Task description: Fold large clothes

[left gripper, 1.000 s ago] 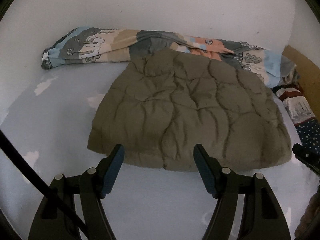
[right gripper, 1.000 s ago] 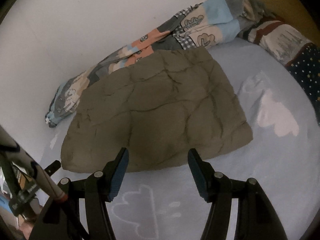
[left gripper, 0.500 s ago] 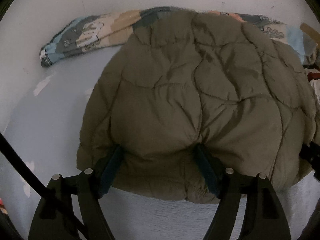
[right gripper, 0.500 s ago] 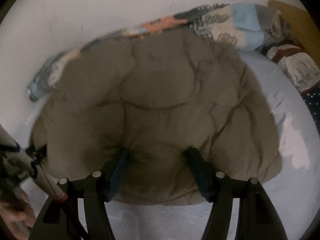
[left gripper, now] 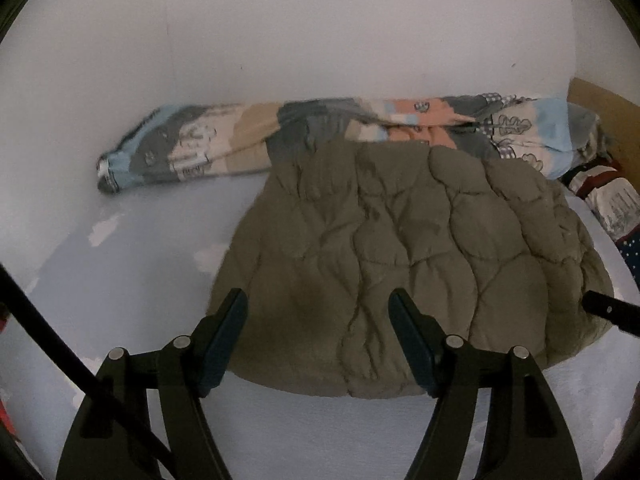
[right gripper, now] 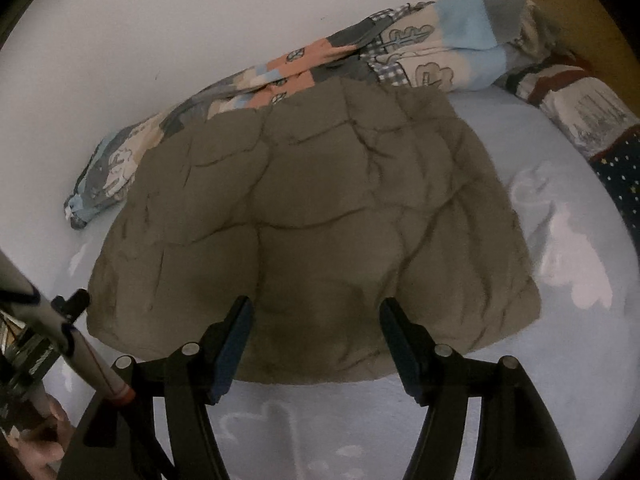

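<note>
1. While both claws hang over the bed, the olive quilted jacket [left gripper: 404,264] lies folded into a puffy block on the pale blue sheet [left gripper: 132,264], right ahead of them.
2. Left gripper [left gripper: 318,316] is closing a little, yet its blue-padded fingers [left gripper: 226,336] stand wide apart with only the jacket's near edge showing in the gap below; nothing is pinched, so call it released.
3. Right gripper [right gripper: 316,322] is also released: jaws spread, the jacket's [right gripper: 316,220] near hem sitting in the gap beneath them, pads not pressing on it as far as this curved view lets me judge.
4. Beyond the jacket, away from both claws, a rolled patterned quilt [left gripper: 360,136] runs along the white wall [left gripper: 320,40], touching the jacket's far edge.
5. Off to the right of the right claw, a pillow [right gripper: 592,120] with red stripes and dotted navy cloth rests against the quilt's end.
6. Down at the lower left of the right wrist view, a hand [right gripper: 36,448] shows, and the left gripper's finger tip [right gripper: 74,300] pokes in just beside the jacket's left corner.
7. White cloud shapes dot the sheet [right gripper: 576,280] to the right of the jacket.
</note>
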### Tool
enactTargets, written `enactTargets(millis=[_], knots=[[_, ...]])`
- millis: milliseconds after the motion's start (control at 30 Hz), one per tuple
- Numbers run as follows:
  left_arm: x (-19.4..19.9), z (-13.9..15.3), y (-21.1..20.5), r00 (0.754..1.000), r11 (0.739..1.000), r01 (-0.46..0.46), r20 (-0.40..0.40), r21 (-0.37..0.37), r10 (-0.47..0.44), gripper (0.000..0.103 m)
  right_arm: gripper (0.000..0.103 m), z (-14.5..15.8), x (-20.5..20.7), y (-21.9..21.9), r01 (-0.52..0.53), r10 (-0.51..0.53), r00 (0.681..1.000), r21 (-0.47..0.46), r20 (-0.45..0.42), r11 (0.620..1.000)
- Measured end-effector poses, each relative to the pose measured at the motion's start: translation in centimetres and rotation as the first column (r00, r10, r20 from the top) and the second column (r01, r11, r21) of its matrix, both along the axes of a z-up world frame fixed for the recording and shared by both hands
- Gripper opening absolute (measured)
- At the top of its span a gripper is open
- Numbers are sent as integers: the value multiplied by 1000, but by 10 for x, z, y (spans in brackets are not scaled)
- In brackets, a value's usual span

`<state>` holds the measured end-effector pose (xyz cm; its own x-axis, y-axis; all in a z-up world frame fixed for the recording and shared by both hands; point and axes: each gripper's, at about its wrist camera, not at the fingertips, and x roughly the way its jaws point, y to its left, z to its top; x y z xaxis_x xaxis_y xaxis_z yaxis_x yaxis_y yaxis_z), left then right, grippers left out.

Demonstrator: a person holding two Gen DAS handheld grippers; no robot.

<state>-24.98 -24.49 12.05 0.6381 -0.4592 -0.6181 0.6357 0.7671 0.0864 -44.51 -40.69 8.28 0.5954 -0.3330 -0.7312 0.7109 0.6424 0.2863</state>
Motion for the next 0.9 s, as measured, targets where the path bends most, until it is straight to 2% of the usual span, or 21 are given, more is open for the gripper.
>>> enactTargets(millis=[333, 900], knots=[[1, -4, -6, 998, 1000, -12, 66, 24, 11, 72, 70, -6, -13, -14, 79, -79, 997, 17, -22, 997], [-4, -13, -18, 994, 998, 6, 109, 70, -14, 72, 74, -31, -6, -26, 75, -72, 995, 46, -71, 996]])
